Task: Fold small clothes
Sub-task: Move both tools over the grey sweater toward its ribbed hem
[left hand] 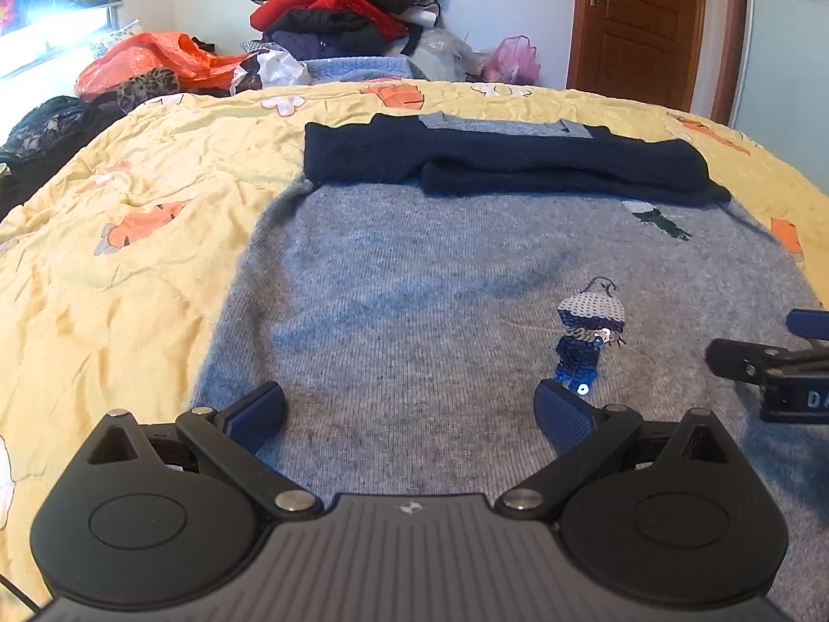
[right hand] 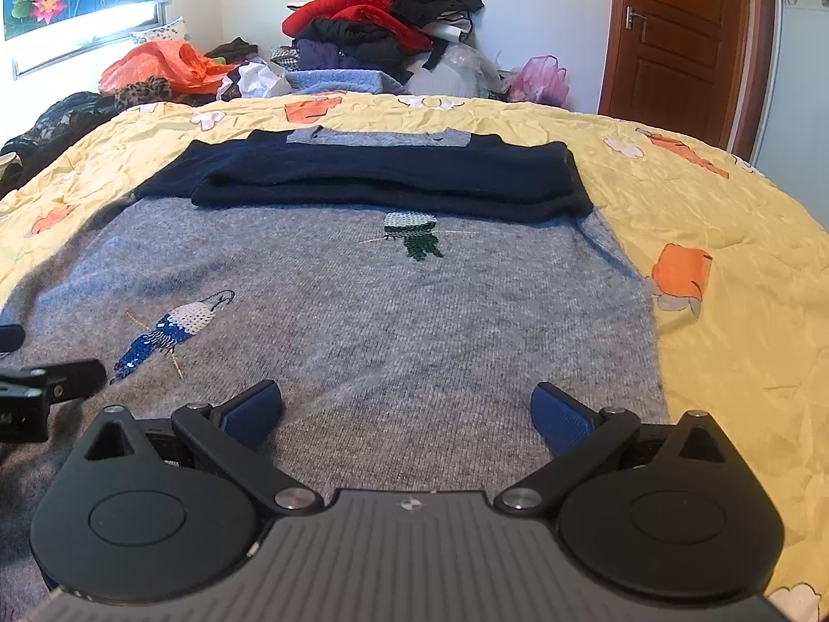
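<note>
A small grey knit sweater lies flat on the yellow bedspread, its navy sleeves folded across the chest at the far end. Sequin figures decorate it: a blue one and a green one. My left gripper is open over the near left part of the sweater, nothing between its fingers. My right gripper is open over the near right part, also holding nothing. Each gripper shows at the edge of the other's view: the right gripper, the left gripper.
The yellow patterned bedspread extends left and right of the sweater. A heap of clothes and plastic bags sits beyond the bed's far edge. A wooden door stands at the back right.
</note>
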The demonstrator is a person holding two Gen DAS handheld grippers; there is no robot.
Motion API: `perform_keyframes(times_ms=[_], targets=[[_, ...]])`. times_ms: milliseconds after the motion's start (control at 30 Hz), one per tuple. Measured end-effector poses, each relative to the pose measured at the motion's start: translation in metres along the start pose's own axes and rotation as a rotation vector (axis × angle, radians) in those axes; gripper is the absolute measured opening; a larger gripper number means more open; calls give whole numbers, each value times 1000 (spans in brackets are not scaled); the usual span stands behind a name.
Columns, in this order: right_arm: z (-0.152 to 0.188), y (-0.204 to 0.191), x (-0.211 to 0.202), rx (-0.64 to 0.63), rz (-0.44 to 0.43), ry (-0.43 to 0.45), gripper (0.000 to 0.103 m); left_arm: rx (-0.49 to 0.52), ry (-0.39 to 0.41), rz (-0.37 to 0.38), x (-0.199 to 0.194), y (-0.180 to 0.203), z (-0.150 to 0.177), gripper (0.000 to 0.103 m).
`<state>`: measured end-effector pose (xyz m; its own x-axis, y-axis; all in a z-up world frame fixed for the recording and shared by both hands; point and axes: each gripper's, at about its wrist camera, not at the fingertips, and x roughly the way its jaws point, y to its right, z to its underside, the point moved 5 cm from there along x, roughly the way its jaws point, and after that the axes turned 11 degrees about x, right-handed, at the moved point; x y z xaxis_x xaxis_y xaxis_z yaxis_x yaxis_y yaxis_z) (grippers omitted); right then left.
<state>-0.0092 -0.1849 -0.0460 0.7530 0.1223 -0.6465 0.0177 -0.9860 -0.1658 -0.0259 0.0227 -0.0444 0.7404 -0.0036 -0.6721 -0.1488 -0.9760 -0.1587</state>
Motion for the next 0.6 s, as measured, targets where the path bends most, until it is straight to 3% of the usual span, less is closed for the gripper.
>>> perform_keyframes(times_ms=[367, 600], targets=[[60, 23, -80, -43, -31, -32, 103, 26, -31, 10, -50, -7, 42, 103], [78, 19, -102, -48, -30, -59, 103, 96, -55, 54, -77, 8, 63, 103]])
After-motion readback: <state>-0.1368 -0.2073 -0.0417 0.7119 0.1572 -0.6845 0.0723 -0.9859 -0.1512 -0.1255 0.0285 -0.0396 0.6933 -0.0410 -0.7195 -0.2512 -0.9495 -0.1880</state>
